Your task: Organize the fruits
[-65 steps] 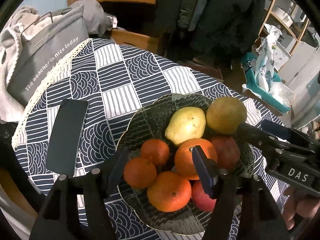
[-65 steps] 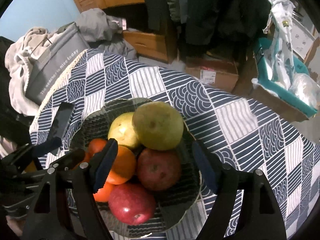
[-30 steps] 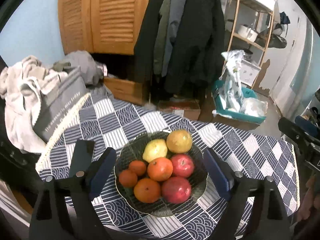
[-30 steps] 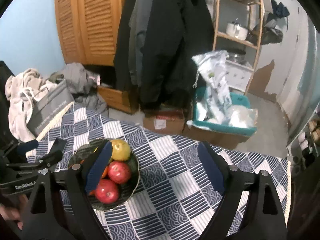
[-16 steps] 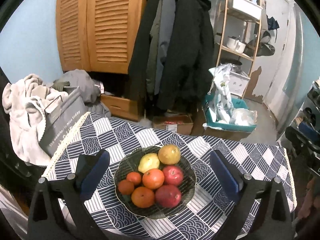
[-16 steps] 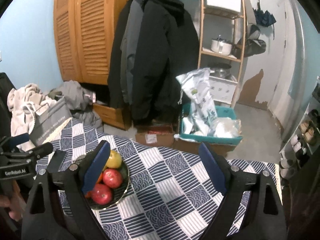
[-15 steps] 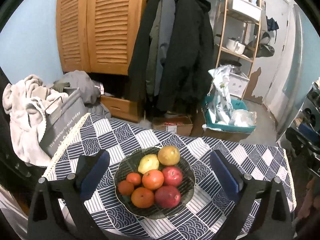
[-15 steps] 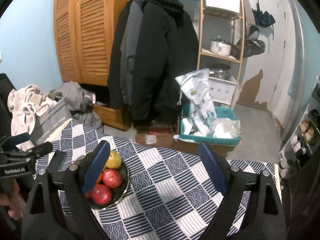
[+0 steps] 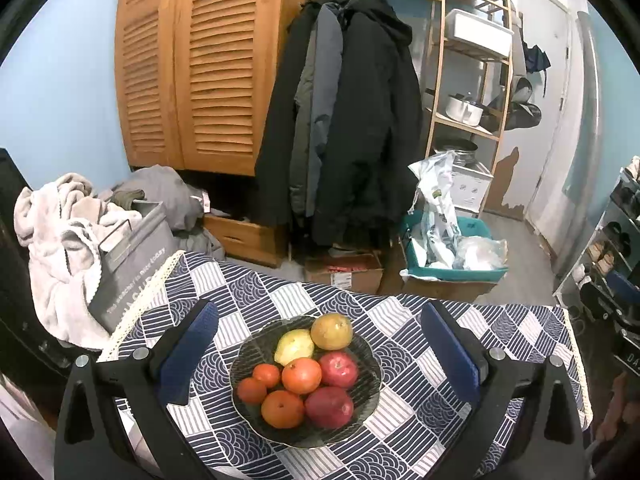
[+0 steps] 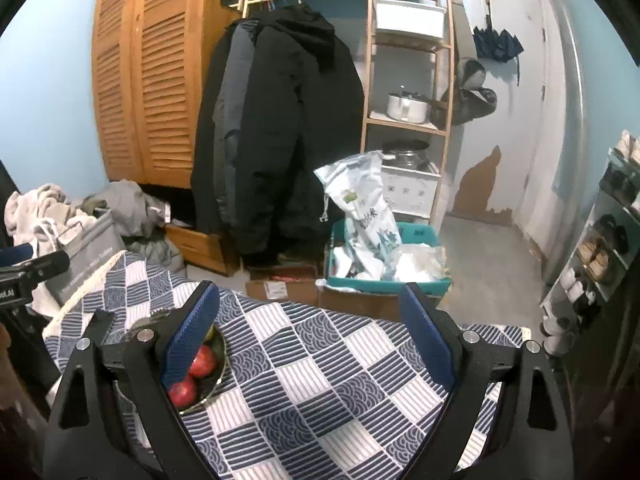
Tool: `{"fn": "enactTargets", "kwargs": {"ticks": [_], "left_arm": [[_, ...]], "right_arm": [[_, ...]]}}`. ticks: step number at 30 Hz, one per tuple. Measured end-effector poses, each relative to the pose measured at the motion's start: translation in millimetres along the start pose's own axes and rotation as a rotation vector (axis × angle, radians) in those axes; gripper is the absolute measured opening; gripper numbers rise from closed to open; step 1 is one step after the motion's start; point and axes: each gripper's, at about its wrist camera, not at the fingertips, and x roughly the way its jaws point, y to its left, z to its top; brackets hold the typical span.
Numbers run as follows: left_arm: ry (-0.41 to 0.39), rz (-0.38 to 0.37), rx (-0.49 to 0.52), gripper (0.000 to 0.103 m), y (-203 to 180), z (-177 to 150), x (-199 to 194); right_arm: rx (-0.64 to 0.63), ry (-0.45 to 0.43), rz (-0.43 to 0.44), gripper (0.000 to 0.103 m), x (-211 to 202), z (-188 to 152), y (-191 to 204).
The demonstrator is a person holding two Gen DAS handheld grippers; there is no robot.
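A dark glass bowl on the patterned tablecloth holds several fruits: oranges, two red apples, a yellow pear and a brownish pear. My left gripper is open and empty, raised above and before the bowl. My right gripper is open and empty, held high to the right of the bowl, which its left finger partly hides; two red apples show there.
The table has a blue-white checked cloth with a lace edge at the left. Beyond it are a grey bag with towels, hanging coats, a teal bin with bags, a cardboard box and a wooden shelf.
Both grippers have pulled up and back from the bowl, so it looks much smaller. The right gripper has swung right, with the bowl now at its left finger. Both stay open.
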Motion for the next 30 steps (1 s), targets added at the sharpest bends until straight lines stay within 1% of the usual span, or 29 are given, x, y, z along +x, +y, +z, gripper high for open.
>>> {"fn": "enactTargets", "kwargs": {"ticks": [11,18,25,30], "left_arm": [[-0.02,0.003,0.015,0.102,-9,1,-3],[-0.016,0.005,0.034,0.102,-13,0,-5],[-0.011,0.012,0.035,0.102,-15,1,-2],[-0.011,0.011,0.035,0.102,-15,1,-2]], "right_arm": [[0.027,-0.001,-0.026,0.09,-4,-4,-15],[0.027,0.012,-0.024,0.09,-2,-7,-18],[0.053,0.018,-0.011,0.09,-3,-9,-21],[0.05,0.019,-0.017,0.09,-2,-10,-22]]}}
